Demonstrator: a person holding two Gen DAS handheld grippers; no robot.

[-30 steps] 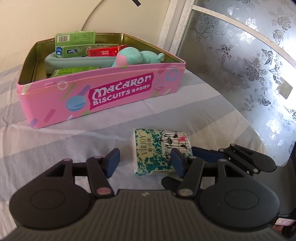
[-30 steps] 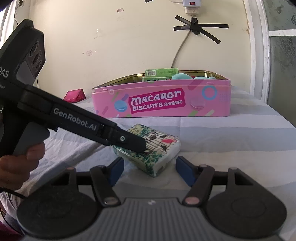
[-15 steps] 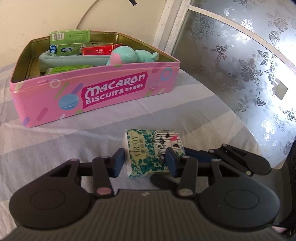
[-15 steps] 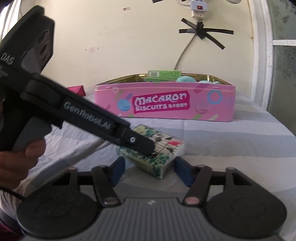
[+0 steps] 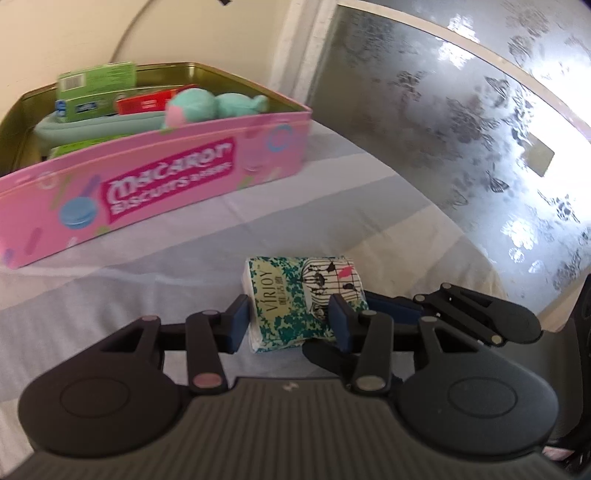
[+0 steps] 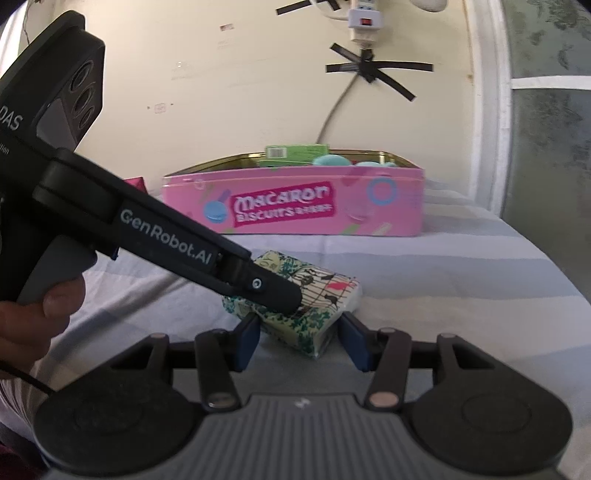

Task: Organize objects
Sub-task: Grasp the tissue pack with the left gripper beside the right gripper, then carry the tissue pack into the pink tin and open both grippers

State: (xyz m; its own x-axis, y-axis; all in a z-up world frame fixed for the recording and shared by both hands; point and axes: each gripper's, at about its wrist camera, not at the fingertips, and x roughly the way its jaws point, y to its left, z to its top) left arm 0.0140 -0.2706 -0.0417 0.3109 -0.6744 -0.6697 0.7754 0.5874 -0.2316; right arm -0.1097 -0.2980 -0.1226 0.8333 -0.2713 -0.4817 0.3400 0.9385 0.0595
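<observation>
A green-and-white floral tissue pack (image 5: 295,295) lies on the striped cloth. My left gripper (image 5: 289,321) has its blue pads pressed on the pack's two sides, and the jaws are still closing. In the right wrist view one finger of my left gripper (image 6: 258,284) lies across the pack (image 6: 314,321). My right gripper (image 6: 301,341) is closing around the pack's near corner, and its pads show no squeeze on it. The pink macaron biscuit tin (image 5: 147,184) stands open behind, holding green boxes (image 5: 96,85), a red box (image 5: 144,103) and a teal plush (image 5: 207,103).
A frosted glass door with butterfly patterns (image 5: 461,129) runs along the right of the bed. A taped cable and a power strip (image 6: 364,18) hang on the wall behind the tin (image 6: 295,206). A person's hand (image 6: 29,317) grips the left handle. A dark red object (image 6: 135,182) lies left of the tin.
Both pairs of jaws have narrowed around the tissue pack. The left pads, apart from it a second ago, now press its sides. Both grippers have shifted slightly, and the pack looks squeezed narrower.
</observation>
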